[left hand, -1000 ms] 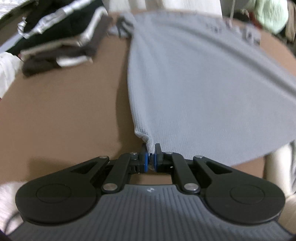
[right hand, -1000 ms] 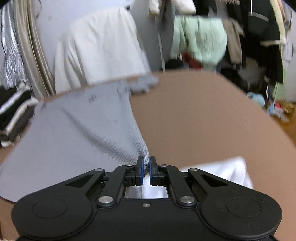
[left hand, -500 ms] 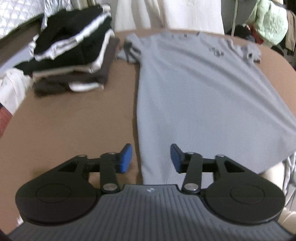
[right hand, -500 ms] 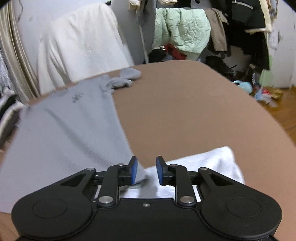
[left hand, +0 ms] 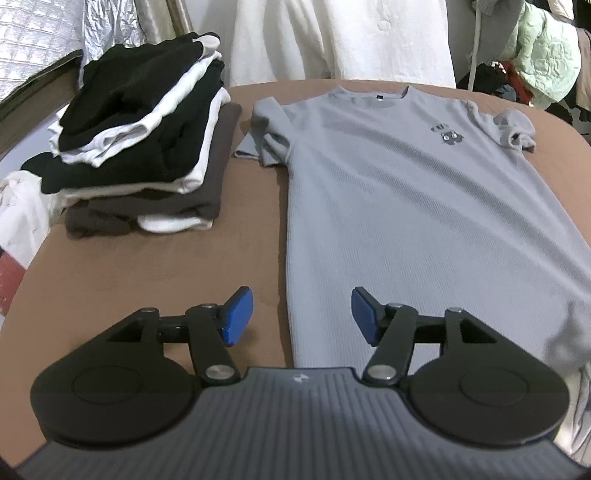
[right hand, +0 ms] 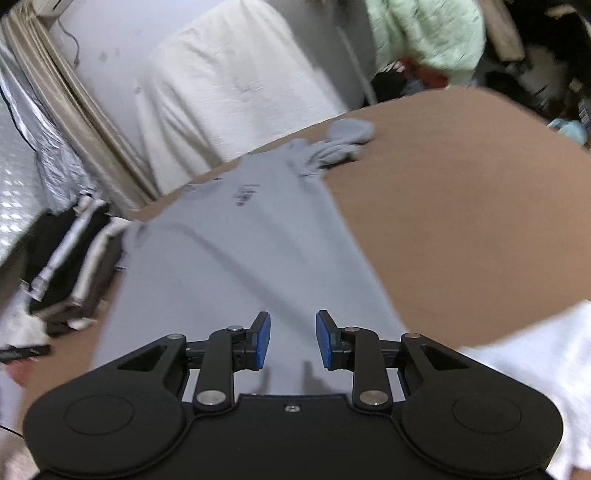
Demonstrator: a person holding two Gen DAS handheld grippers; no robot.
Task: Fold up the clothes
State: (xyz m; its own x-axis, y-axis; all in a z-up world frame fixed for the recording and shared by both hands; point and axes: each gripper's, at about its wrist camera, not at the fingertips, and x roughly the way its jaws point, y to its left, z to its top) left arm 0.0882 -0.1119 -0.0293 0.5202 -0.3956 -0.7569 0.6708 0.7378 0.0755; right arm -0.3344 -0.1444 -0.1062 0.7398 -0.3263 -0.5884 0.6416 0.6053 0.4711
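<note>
A grey T-shirt lies flat, front up, on the brown table, collar at the far side, both sleeves bunched. It also shows in the right wrist view. My left gripper is open and empty above the shirt's near left hem edge. My right gripper is open and empty above the shirt's near part, close to its right edge.
A stack of folded black, white and brown clothes sits on the table to the left of the shirt. A white garment lies at the near right. White cloth hangs behind the table, with hanging clothes at the far right.
Both grippers let go of the shirt's hem corners, opened wide and lifted back. The shirt now lies flat on the table.
</note>
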